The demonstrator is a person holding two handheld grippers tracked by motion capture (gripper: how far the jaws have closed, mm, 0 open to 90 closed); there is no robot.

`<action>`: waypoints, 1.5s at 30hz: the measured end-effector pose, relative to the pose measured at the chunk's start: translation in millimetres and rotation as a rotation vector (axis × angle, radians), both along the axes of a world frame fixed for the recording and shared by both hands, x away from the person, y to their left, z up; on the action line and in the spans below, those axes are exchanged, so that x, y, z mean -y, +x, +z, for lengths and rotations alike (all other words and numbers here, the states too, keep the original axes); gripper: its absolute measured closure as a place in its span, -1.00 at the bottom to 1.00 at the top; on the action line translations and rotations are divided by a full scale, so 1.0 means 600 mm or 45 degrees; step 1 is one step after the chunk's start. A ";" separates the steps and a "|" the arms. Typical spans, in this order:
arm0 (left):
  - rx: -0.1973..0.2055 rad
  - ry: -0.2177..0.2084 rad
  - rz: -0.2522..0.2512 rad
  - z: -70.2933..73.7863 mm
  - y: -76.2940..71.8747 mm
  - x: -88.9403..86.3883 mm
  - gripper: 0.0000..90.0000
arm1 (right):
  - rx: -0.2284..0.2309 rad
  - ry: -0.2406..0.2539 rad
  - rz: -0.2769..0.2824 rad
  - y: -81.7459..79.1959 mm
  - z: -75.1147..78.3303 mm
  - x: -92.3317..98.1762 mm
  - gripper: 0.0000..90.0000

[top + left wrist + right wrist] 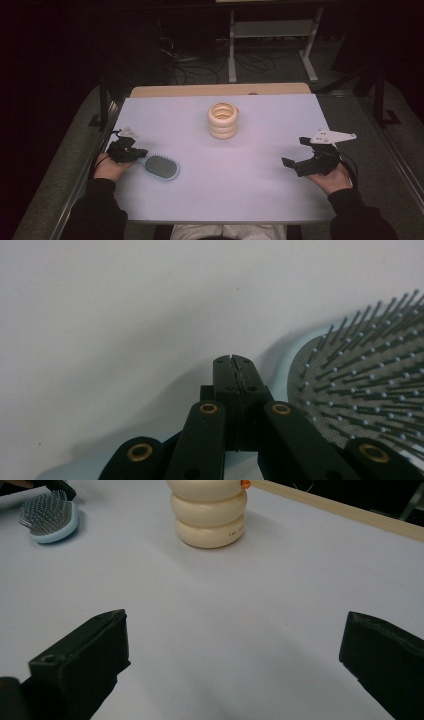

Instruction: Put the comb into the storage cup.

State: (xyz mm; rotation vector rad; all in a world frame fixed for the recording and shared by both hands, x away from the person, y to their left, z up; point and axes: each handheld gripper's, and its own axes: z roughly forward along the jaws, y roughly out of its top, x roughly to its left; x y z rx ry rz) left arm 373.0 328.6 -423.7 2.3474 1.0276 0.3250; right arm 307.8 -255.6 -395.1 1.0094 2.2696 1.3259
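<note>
Left gripper (233,360) jaws pressed together beside the hairbrush (370,385); right gripper (235,645) jaws wide apart, its view catching lettering on the cream rings (210,517)

You find almost nothing to read here. The one mark is a short line of small dark print on the lowest ring of the cream stack (210,511), seen in the right gripper view near the tabletop's far edge; it is too small and blurred for you to make out. The brush (50,516) carries no readable label.
</note>
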 end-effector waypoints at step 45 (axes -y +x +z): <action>-0.012 0.105 -0.114 0.036 -0.092 -0.059 0.95 | -0.023 -0.022 0.008 0.001 -0.004 -0.003 -1.00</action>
